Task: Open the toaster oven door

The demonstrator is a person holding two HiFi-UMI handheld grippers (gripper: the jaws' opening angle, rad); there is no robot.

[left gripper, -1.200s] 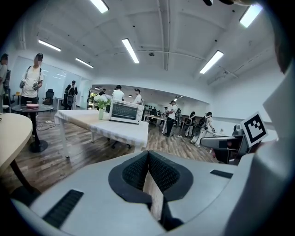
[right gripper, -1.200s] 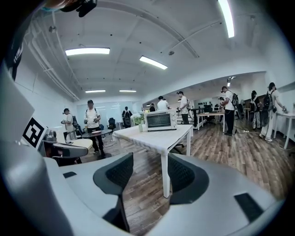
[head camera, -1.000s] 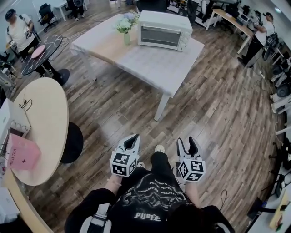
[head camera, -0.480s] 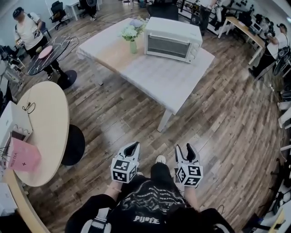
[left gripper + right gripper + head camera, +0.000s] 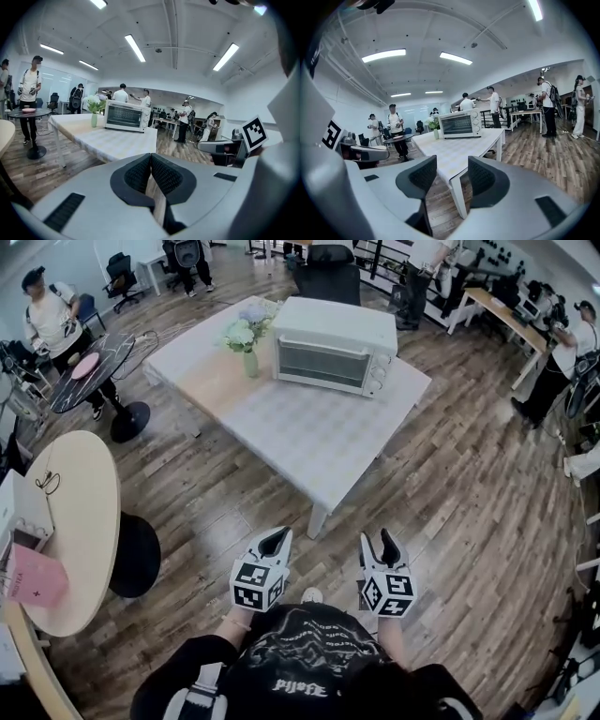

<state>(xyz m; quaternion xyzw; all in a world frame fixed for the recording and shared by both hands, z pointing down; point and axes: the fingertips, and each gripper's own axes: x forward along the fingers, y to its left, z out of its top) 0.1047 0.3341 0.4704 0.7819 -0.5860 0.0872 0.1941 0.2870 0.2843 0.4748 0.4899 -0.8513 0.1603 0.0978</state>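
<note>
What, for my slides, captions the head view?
Person stands before a table bearing a closed toaster oven and flower vase.

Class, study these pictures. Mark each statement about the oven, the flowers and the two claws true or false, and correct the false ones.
1. The toaster oven has its door shut. True.
2. The flower vase stands on top of the oven. False: it stands on the white table, beside the oven.
3. The left claw has its jaws together with nothing between them. True.
4. The right claw grips the oven door. False: it is well short of the table, jaws apart and empty, though they have just been closing a little.
</note>
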